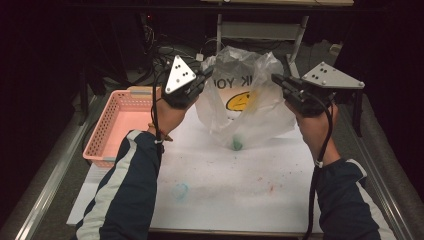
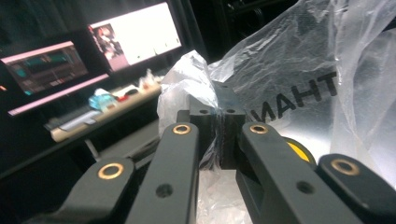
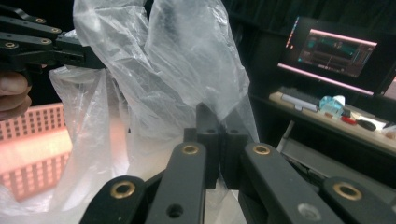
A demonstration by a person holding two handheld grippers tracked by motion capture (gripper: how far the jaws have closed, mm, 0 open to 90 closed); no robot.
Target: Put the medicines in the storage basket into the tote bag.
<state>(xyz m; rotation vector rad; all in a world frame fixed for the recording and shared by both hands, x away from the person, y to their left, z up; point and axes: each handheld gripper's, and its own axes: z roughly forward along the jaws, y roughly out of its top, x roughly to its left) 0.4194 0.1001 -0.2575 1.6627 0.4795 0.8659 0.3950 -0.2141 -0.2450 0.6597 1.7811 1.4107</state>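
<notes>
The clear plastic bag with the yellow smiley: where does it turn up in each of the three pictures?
High view: the plastic bag hangs top centre, stretched between the left gripper and the right gripper.
Left gripper view: it fills the right half, pinched between the shut fingers.
Right gripper view: it drapes across the left and centre, pinched likewise.
Shared landmark: the pink basket, left in the high view, lower left in the right gripper view.
</notes>
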